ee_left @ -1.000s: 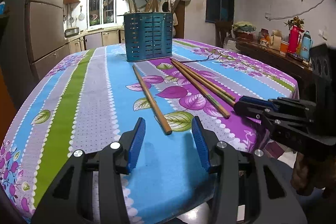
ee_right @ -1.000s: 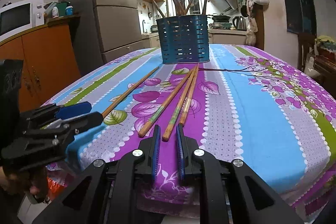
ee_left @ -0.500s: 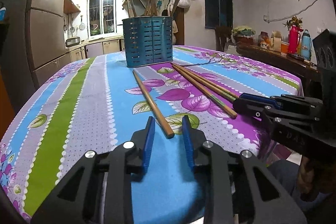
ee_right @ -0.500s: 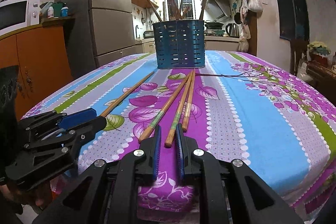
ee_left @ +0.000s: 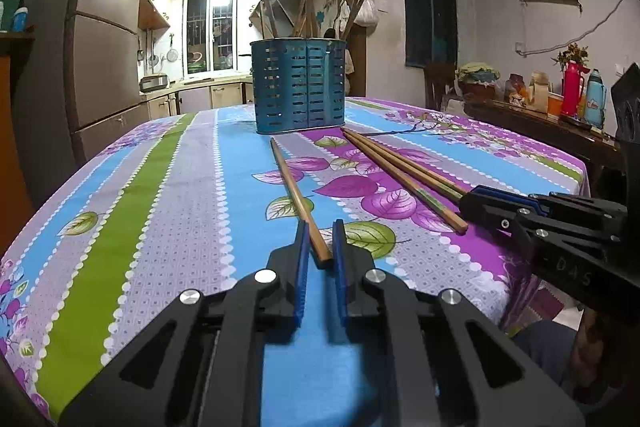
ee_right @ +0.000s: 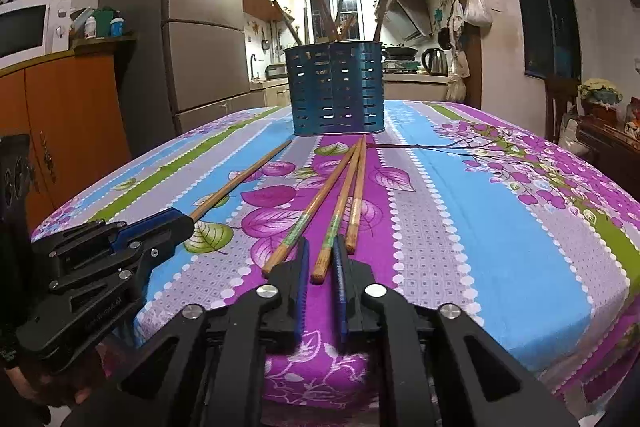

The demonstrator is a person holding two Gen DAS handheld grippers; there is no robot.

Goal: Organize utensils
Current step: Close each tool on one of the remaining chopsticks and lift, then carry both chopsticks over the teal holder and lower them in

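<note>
The left gripper has just been closing, and its blue pads now clamp the near end of a lone chopstick, which runs toward twelve o'clock across the flowered tablecloth. The right gripper is clenched on the near end of the middle chopstick in a fan of three; the left chopstick lies at its ten o'clock, the right chopstick at its one o'clock (both loose on the cloth). At twelve o'clock, beyond the far tips, stands the blue slotted holder, upright, with more utensils sticking out of it.
</note>
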